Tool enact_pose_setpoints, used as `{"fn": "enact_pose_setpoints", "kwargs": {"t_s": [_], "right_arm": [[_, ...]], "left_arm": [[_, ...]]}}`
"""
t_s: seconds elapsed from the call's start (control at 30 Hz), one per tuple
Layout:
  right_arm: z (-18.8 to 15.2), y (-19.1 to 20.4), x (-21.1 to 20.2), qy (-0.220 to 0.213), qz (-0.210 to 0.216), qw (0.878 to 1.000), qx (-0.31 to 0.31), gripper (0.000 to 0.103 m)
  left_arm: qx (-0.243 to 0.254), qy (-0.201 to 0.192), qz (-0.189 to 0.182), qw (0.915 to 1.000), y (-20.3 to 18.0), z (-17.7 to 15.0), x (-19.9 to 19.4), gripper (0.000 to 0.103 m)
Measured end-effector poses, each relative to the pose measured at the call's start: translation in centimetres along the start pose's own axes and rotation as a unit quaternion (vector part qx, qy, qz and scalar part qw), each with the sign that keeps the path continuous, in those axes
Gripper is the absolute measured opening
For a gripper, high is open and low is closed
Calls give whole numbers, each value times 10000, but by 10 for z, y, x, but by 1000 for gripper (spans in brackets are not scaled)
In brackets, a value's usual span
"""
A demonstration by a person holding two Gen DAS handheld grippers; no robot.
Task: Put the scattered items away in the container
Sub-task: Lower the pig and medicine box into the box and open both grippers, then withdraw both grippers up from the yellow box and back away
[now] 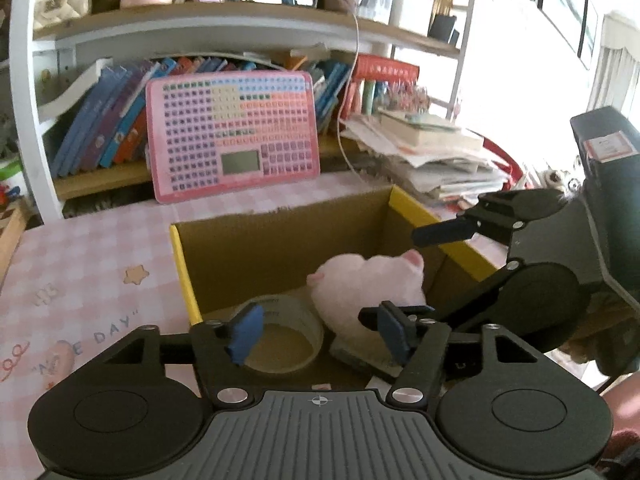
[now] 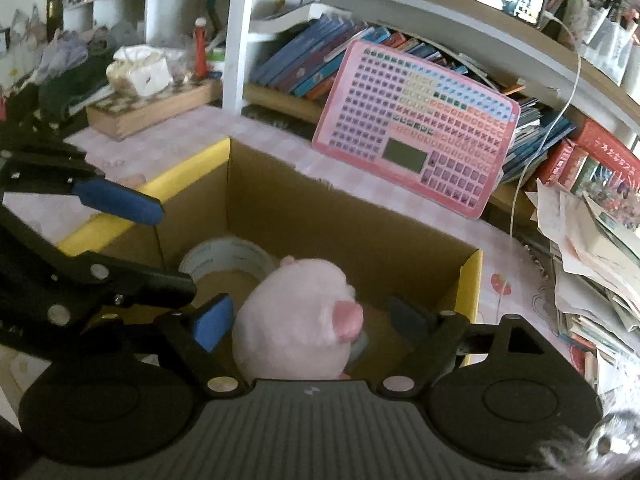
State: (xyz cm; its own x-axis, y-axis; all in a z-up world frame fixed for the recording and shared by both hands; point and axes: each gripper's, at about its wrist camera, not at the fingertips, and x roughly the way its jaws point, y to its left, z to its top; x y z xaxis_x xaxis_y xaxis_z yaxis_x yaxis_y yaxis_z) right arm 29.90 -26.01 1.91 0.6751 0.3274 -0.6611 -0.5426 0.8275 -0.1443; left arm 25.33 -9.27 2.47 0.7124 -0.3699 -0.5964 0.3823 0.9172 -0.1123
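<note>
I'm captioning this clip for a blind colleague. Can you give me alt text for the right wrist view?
A pink plush toy lies in an open cardboard box beside a tape roll, between the open right gripper pads. A pink keyboard toy leans against bookshelves behind.

the bench [image 1: 80, 248] wears a pink checked cloth with star and lettering prints. an open cardboard box [image 1: 256, 248] with yellow edges stands on it, a pink button board [image 1: 234, 136] propped behind, and a heap of what look like papers and books [image 1: 432, 152] at the right.
</note>
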Motion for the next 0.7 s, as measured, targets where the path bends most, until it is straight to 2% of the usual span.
{"fn": "enact_pose_setpoints", "kwargs": {"t_s": [0.23, 0.4, 0.7], "right_arm": [[-3, 10, -15, -146, -62, 9998, 75, 85], [-8, 14, -30, -340, -289, 9986, 299, 85], [-22, 17, -64, -515, -668, 9907, 1063, 85]], "left_arm": [[67, -144, 101, 9998, -6, -4, -19, 77], [108, -324, 215, 9992, -10, -8, -38, 83], [37, -461, 83, 9989, -7, -22, -66, 84]]}}
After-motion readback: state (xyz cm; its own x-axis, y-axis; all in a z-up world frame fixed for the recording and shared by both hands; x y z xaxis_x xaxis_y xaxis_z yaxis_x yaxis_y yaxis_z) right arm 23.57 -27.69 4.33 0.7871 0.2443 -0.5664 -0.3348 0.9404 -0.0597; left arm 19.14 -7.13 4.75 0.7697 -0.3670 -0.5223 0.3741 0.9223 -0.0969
